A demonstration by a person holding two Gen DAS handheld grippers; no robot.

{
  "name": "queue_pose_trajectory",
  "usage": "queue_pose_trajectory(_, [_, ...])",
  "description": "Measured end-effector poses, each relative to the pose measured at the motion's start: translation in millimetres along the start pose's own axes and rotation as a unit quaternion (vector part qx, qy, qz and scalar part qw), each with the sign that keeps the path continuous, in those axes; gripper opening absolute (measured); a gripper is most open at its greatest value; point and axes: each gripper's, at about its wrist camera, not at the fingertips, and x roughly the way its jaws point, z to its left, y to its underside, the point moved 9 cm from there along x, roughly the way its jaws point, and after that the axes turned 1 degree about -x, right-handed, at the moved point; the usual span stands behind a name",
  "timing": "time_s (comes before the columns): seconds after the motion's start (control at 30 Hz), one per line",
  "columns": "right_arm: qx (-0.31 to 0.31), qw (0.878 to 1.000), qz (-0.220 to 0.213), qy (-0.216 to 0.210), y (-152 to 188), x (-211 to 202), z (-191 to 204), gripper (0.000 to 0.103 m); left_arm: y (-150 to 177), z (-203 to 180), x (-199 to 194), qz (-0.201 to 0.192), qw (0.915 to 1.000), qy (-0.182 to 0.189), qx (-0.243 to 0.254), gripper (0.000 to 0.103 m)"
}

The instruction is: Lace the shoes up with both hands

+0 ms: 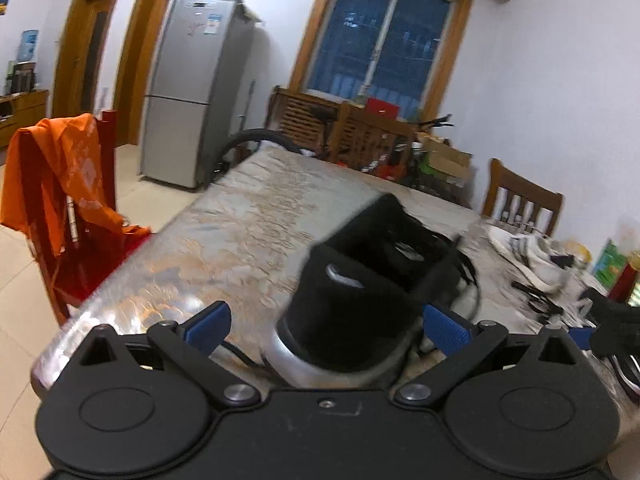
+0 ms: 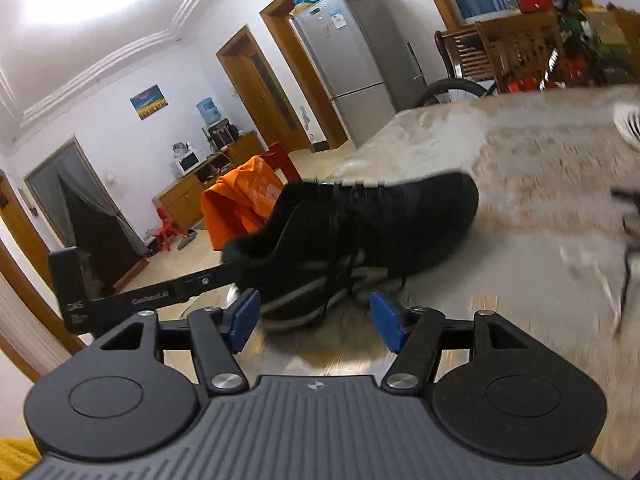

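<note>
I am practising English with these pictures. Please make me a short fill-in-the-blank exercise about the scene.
1. The shoe nearest both tongs is ____ in colour.
2. The pads on the tongs are ____.
3. The cloth draped over the chair is ____.
4. Both tongs, left tongs and right tongs, stand ____.

Missing words: black; blue; orange; open

Dim indoor light, ceiling glare, motion blur throughout, fisheye-bent edges.
</note>
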Motion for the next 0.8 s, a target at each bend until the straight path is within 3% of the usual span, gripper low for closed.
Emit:
queue_pose_trajectory(0.2, [0.001,0.999,-0.021,-0.034,7.8,6.2,2.0,0.065,-4.3,-5.3,-8.4,-0.028,0.9995,0.004,0.011,0.103])
queue_pose_trajectory(0.33, [-0.014,0.999,0.006,-0.05,0.1,38.5,-11.6,0.065,-7.4,-9.0,-13.6,-0.046,0.9987,0.006,0.02,0.103])
queue_pose_trajectory(0.4, [-0.016,0.997,0.02,-0.07,-7.1,55.8,-21.9,0.064,-15.8,-15.7,-3.1,-0.035,0.9985,0.0,0.042,0.103])
queue_pose_trajectory(0.47, [0.007,0.995,0.026,-0.096,-12.7,65.0,-33.1,0.064,-24.3,-22.3,7.3,-0.023,0.9976,-0.007,0.064,0.103])
queue_pose_trajectory(0.57, [0.095,0.983,0.007,-0.159,-28.5,73.5,-51.7,0.064,-37.1,-32.1,22.9,-0.005,0.9951,-0.018,0.097,0.103])
queue_pose_trajectory(0.63, [0.167,0.968,0.028,-0.184,-32.4,82.6,-62.3,0.065,-41.4,-37.5,37.9,0.042,0.9917,-0.042,0.114,0.103])
queue_pose_trajectory(0.73, [0.227,0.946,0.132,-0.188,-30.9,93.2,-53.7,0.065,-44.3,-42.4,56.5,0.128,0.9843,-0.069,0.099,0.103])
queue_pose_trajectory(0.8, [0.22,0.947,0.169,-0.161,-44.5,89.6,-42.6,0.064,-45.7,-40.3,62.7,0.176,0.9787,-0.08,0.069,0.103])
